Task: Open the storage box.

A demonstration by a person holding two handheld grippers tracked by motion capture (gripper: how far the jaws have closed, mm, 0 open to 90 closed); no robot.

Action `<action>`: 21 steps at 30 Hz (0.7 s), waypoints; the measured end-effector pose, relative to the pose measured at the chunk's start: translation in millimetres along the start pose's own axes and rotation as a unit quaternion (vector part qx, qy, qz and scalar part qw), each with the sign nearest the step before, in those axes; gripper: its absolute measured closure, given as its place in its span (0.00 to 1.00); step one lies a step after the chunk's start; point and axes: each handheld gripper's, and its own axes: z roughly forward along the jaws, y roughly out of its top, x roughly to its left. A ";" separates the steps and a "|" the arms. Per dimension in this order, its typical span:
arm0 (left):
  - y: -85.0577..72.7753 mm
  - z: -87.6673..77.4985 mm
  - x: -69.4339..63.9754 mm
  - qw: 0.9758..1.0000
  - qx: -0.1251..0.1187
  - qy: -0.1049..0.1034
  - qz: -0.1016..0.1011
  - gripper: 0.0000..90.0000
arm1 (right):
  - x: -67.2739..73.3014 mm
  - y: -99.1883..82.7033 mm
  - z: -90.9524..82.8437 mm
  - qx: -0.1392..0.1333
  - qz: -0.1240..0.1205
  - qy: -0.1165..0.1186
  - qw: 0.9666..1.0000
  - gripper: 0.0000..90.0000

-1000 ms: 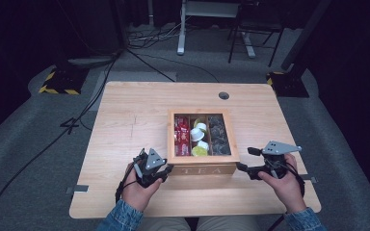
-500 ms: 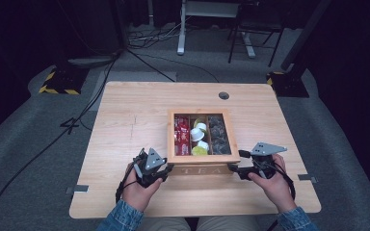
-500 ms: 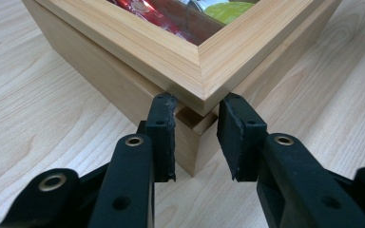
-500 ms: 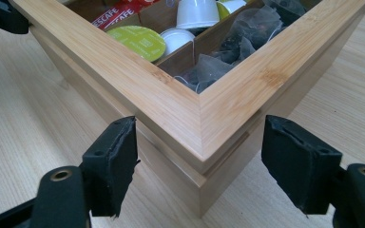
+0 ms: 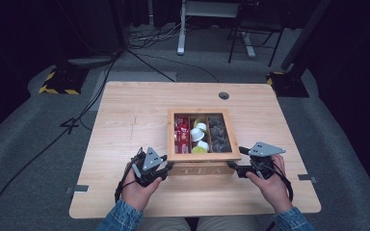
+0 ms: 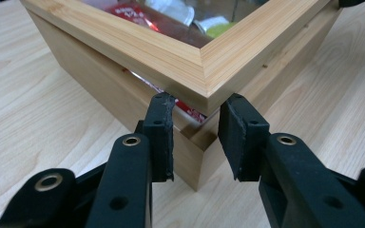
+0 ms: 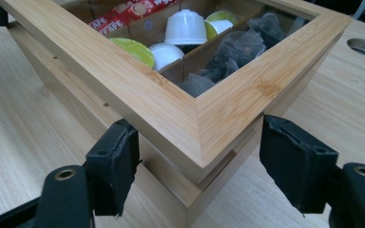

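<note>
bamboo tea box (image 5: 200, 163) sits on the wooden counter (image 5: 125, 110), near its front edge, "tea" lettered on the front wall. glass-paned lid (image 7: 171, 102) is raised slightly off the base. inside: red sachets, white and green capsules, dark tea bags. left hand-held gripper (image 5: 167, 167) is at the front-left lid corner, jaws nearly together, pads just under the lid edge. right hand-held gripper (image 5: 234, 160) has jaws wide apart, straddling the front-right corner; they have just been closing a little, pads not pressing.
</note>
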 end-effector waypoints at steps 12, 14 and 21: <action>-3.5 -4.3 13.5 1.000 0.009 0.018 -0.014 0.64 | -2.9 14.6 -9.2 -0.022 -0.006 -0.004 1.000 0.33; -5.8 -6.0 19.8 0.999 0.015 0.029 -0.014 0.63 | -3.8 19.5 -11.2 -0.027 -0.008 -0.007 1.000 0.33; -17.5 -12.5 38.6 0.997 0.028 0.064 -0.033 0.54 | -8.0 35.3 -16.0 -0.034 -0.022 -0.010 0.999 0.33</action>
